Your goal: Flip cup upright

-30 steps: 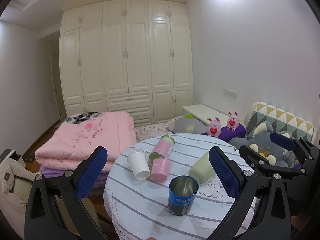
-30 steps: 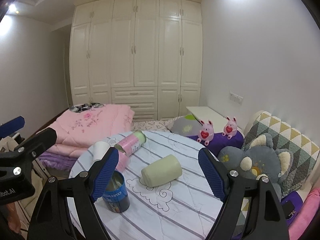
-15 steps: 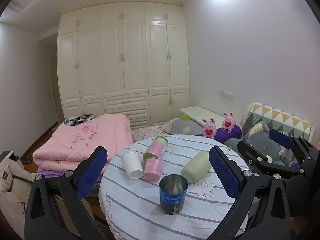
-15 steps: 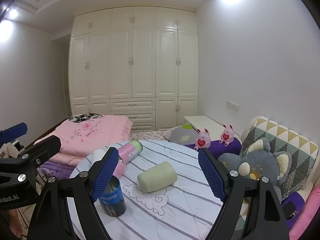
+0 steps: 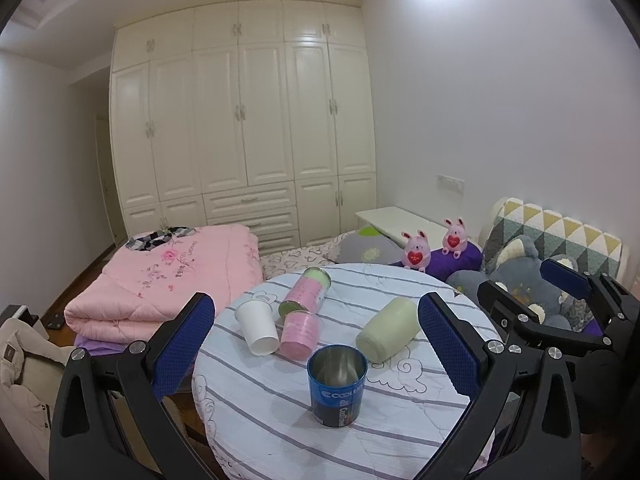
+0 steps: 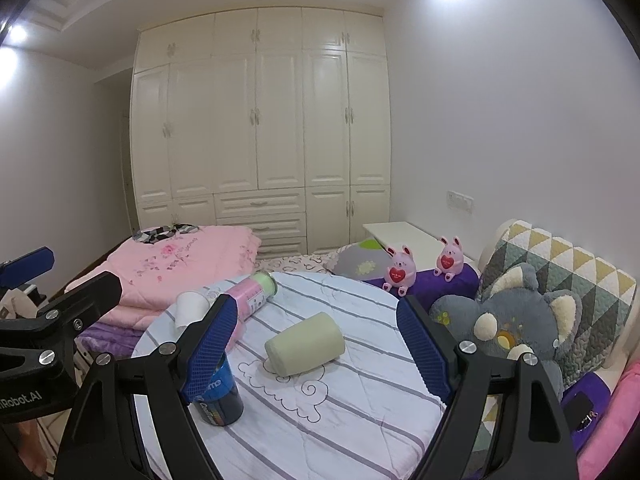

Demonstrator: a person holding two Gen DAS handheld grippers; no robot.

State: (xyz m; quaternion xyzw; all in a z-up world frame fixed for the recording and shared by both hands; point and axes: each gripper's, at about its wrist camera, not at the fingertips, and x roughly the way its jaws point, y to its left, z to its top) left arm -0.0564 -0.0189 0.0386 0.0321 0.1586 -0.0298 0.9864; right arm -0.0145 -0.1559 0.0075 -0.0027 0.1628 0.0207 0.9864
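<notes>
A pale green cup lies on its side on the round striped table; it also shows in the right wrist view. A blue metal cup stands upright near the table's front, also in the right wrist view. A white paper cup, a pink cup and a pink can lie at the back left. My left gripper is open and empty above the table. My right gripper is open and empty, with the green cup between its fingers in view.
A folded pink quilt lies on the bed to the left. Grey plush toys and a patterned cushion sit to the right. Two pink rabbit toys stand behind the table. White wardrobes fill the far wall.
Both grippers have drawn back and risen a little, so the table and cups sit lower and smaller in view. Nothing on the table has moved.
</notes>
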